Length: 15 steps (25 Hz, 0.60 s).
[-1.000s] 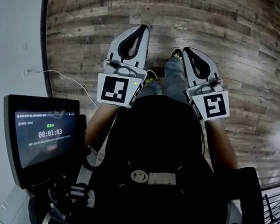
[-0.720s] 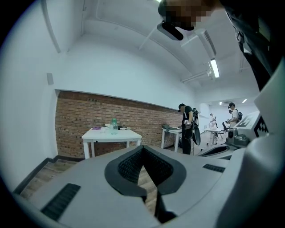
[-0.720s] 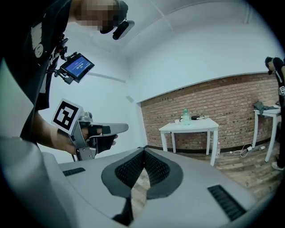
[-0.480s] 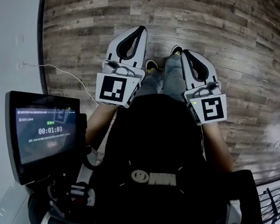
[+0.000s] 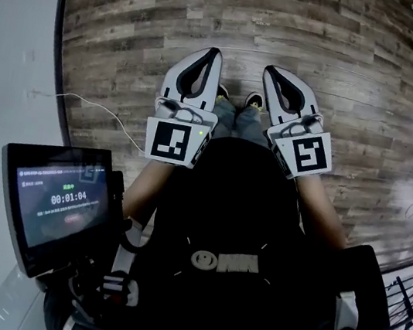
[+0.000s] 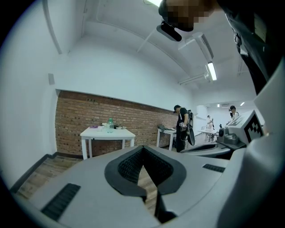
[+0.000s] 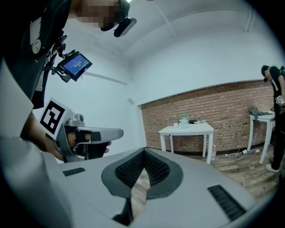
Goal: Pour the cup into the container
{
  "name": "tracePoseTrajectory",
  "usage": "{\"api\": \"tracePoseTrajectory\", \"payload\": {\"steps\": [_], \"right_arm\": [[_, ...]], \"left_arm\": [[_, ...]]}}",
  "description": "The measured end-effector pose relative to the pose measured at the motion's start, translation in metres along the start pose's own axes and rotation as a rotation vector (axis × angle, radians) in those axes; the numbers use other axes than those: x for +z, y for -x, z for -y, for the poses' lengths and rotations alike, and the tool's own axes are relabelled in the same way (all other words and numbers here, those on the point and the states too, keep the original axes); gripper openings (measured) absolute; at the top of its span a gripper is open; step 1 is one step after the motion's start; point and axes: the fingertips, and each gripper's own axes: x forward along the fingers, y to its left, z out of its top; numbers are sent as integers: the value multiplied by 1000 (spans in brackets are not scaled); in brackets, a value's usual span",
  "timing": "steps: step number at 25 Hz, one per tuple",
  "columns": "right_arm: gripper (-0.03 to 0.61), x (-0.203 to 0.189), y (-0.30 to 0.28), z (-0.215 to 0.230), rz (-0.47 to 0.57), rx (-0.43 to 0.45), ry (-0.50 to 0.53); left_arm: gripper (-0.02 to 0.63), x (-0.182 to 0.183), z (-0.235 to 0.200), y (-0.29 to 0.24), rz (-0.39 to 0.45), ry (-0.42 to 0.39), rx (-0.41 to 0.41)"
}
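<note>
L gripper (image 5: 211,51), R gripper (image 5: 272,70) side by side over wood floor (image 5: 136,23), both jaws pressed together, empty

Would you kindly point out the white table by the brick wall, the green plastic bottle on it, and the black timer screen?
white table (image 7: 189,129), right gripper view, tabletop edge.
green plastic bottle (image 7: 184,120), right gripper view, body.
black timer screen (image 5: 60,206), head view, display centre.

A screen (image 5: 63,203) shows a timer reading 00:01:04; its smaller lines are too small to read. The left marker (image 5: 171,140) and right marker (image 5: 308,155) are black-and-white square codes without letters.
</note>
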Motion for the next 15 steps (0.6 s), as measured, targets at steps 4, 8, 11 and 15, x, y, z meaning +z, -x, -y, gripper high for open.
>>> {"api": "tracePoseTrajectory", "payload": {"steps": [4,8,11,15], "right_arm": [[3,5,-2,6,22,-10,-24],[3,6,-5,9,34,-14,-23],[3,11,-6,11,44,-18,-26],[3,14,-4,16,50,-16,-18]], "left_arm": [[3,3,8,-7,6,-6,-16],[3,6,8,-11,2,-17,-16],[3,7,9,-14,3,-21,-23],[3,9,13,-18,10,-29,-33]]}}
